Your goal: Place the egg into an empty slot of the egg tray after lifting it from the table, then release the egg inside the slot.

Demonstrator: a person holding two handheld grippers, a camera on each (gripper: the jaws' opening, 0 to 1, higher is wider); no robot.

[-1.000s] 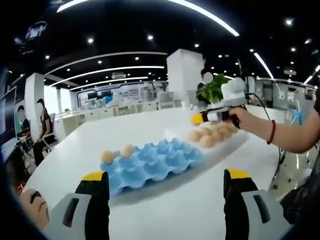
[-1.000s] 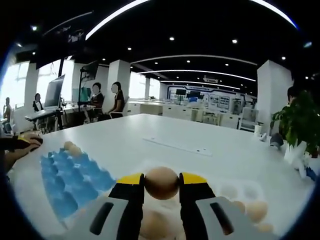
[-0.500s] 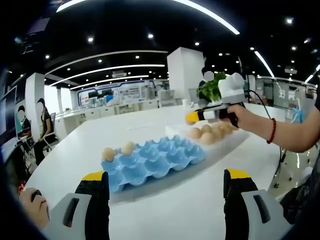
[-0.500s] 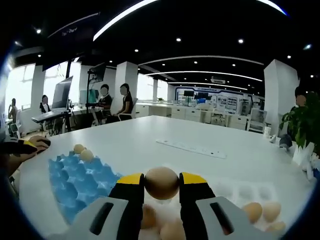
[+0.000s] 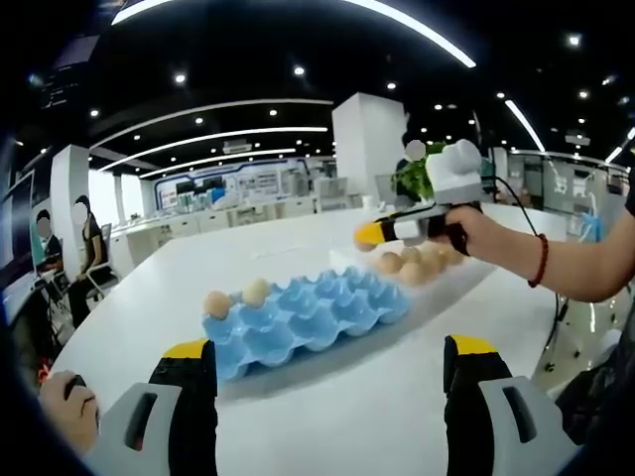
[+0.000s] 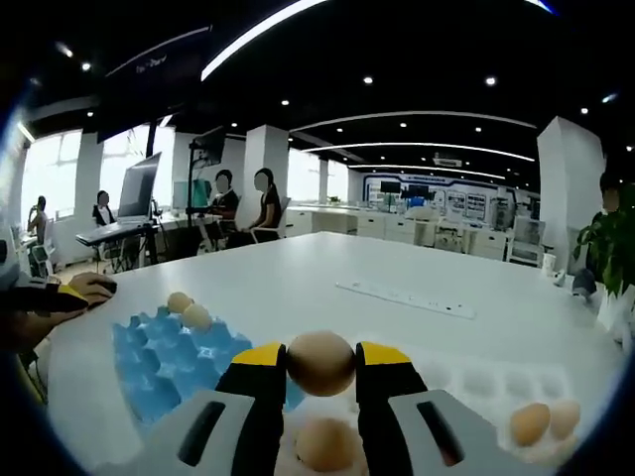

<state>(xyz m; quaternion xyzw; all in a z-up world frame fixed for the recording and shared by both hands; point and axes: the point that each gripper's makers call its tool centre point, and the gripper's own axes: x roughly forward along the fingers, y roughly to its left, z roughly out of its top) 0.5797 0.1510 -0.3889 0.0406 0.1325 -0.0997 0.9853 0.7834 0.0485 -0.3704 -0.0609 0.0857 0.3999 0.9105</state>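
Right gripper (image 6: 320,363): we see its yellow-tipped jaws pinching a brown egg (image 6: 320,362) between them, held in the air just past the near edge of the blue egg tray (image 6: 164,359). In the left gripper view the same right gripper (image 5: 369,234) comes in from the right, gripped by a person's hand (image 5: 474,230) with a red band at the wrist, and hangs above the far right corner of the blue egg tray (image 5: 298,319).

Left gripper (image 5: 324,360): we see its jaws spread wide apart with nothing between them, low over the white table (image 5: 327,416) on the near side of the blue egg tray.

Blue egg tray: it lies flat on the white table (image 6: 327,288); two eggs (image 5: 235,298) sit side by side in slots at its far left corner, and the other slots we can see look empty.

Two eggs, right gripper view: the pair (image 6: 188,308) sits at the far edge of the blue egg tray.

Loose eggs (image 5: 412,266): a cluster lies beside the right end of the blue egg tray, on what may be a clear or white tray; we cannot tell for sure through the blur.

Loose eggs, right gripper view: one egg (image 6: 319,443) shows below the jaws, two more (image 6: 544,420) further right of the blue egg tray.
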